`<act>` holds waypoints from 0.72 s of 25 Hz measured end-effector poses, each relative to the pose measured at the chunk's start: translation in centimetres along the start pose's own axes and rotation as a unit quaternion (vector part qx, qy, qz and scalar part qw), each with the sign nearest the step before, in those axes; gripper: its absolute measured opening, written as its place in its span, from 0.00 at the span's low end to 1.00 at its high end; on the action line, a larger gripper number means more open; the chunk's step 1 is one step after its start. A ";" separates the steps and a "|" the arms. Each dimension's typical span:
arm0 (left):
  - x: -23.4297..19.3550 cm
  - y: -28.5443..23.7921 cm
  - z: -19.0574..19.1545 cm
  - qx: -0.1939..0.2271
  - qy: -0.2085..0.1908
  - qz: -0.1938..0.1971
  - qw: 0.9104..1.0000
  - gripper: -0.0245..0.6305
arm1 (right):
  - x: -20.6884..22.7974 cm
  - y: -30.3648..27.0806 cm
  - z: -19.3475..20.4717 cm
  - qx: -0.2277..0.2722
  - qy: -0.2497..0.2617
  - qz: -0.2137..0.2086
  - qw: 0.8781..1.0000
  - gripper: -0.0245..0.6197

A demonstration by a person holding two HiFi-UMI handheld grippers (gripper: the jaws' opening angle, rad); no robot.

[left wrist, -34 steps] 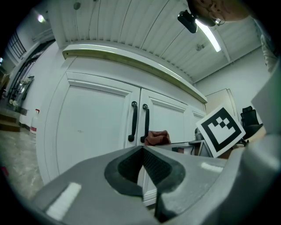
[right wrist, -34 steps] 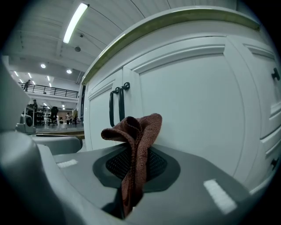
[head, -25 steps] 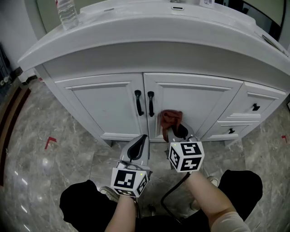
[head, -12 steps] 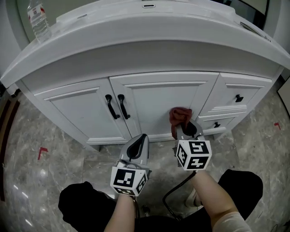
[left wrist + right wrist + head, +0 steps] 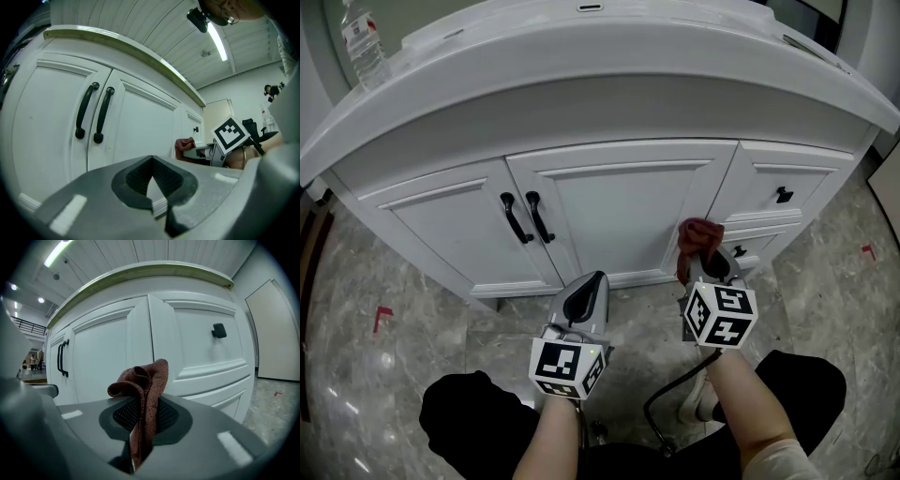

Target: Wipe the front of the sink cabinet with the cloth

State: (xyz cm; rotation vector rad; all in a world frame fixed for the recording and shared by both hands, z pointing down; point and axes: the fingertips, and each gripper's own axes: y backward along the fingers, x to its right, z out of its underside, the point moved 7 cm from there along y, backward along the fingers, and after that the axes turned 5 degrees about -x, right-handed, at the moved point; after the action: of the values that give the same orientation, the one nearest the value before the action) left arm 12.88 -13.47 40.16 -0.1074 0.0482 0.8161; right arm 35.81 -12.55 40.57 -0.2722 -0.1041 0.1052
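Observation:
The white sink cabinet (image 5: 619,202) fills the upper half of the head view, with two doors and black handles (image 5: 526,217). A reddish-brown cloth (image 5: 697,237) is pinched in my right gripper (image 5: 705,260), which is shut on it and holds it against the cabinet front near the seam between the right door and the drawers. In the right gripper view the cloth (image 5: 142,385) sticks up from the closed jaws in front of the drawer front (image 5: 206,341). My left gripper (image 5: 583,298) hangs shut and empty in front of the doors, a little away from them; its jaws (image 5: 151,185) meet.
A plastic water bottle (image 5: 366,42) stands on the countertop at the far left. Two drawers with black knobs (image 5: 783,195) sit at the cabinet's right. Grey marble floor (image 5: 403,309) spreads on both sides. The person's dark-clad knees (image 5: 469,412) are below the grippers.
My right gripper has slid the cloth rightward across the right door toward the drawers. The left gripper has stayed about where it was.

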 end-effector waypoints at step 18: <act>-9.1 7.8 2.7 -0.031 0.030 -0.121 0.992 0.04 | -20.4 -4.4 7.1 -0.044 0.073 -0.221 0.971 0.16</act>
State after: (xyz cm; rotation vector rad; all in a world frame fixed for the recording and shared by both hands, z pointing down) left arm 0.97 -14.40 43.01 -0.1917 0.0647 0.5728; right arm 15.18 -17.34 46.76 -0.3383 -0.0207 -0.3634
